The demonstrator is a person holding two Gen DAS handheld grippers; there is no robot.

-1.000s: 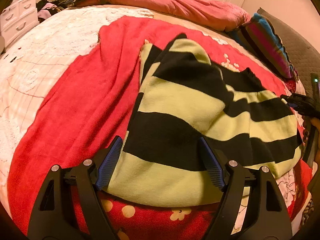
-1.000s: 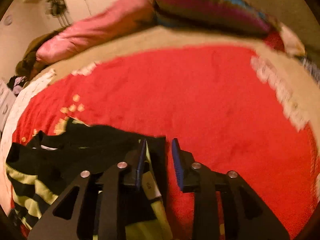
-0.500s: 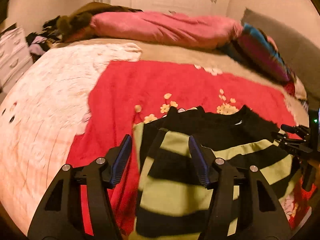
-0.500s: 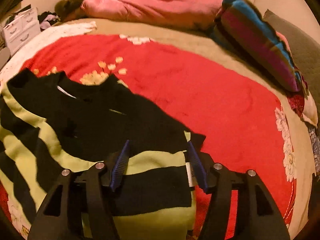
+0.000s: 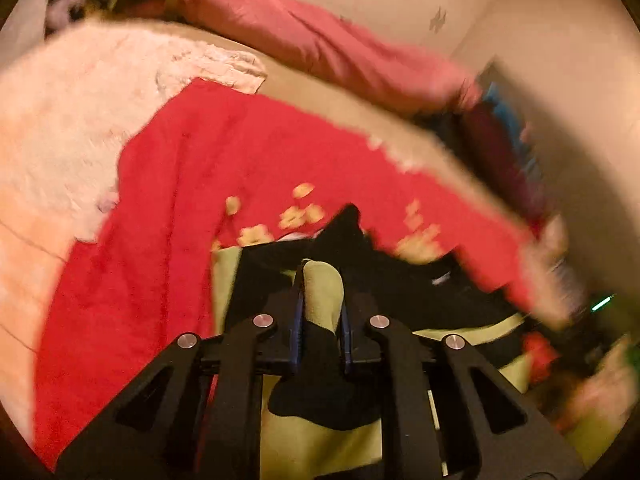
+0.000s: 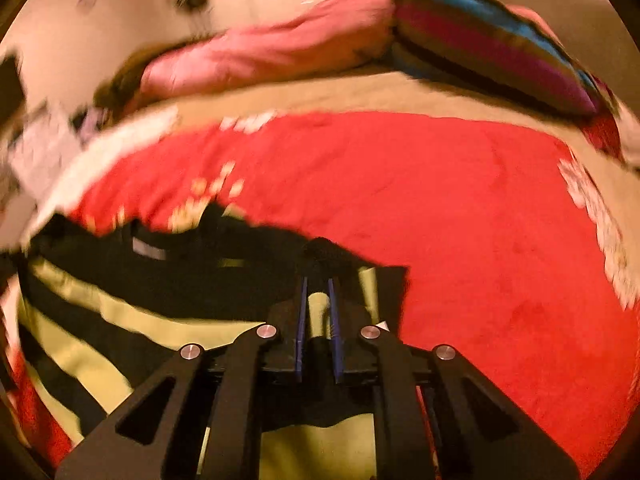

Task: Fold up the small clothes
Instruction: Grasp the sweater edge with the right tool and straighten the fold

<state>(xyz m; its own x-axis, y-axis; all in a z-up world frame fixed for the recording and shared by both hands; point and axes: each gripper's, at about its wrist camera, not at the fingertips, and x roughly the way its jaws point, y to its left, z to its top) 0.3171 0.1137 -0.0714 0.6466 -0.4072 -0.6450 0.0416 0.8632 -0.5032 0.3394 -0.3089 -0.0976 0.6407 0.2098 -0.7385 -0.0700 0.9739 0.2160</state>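
A small sweater with black and pale green stripes (image 5: 320, 436) lies on a red floral blanket (image 5: 168, 208) on a bed. My left gripper (image 5: 322, 300) is shut on a fold of the sweater's left side, with green and black cloth bunched between the blue pads. In the right wrist view the sweater (image 6: 132, 320) spreads to the left. My right gripper (image 6: 318, 304) is shut on a fold of its right edge. Both views are motion-blurred.
A pink duvet (image 5: 328, 52) lies along the far side of the bed, and a striped multicoloured pillow (image 6: 492, 40) sits at the far right. A white quilt (image 5: 68, 120) covers the bed's left part. The red blanket (image 6: 460, 220) stretches to the right of the sweater.
Both grippers were open over the sweater half a second ago and have closed on folds of it. Both cameras have tilted and now show motion blur.
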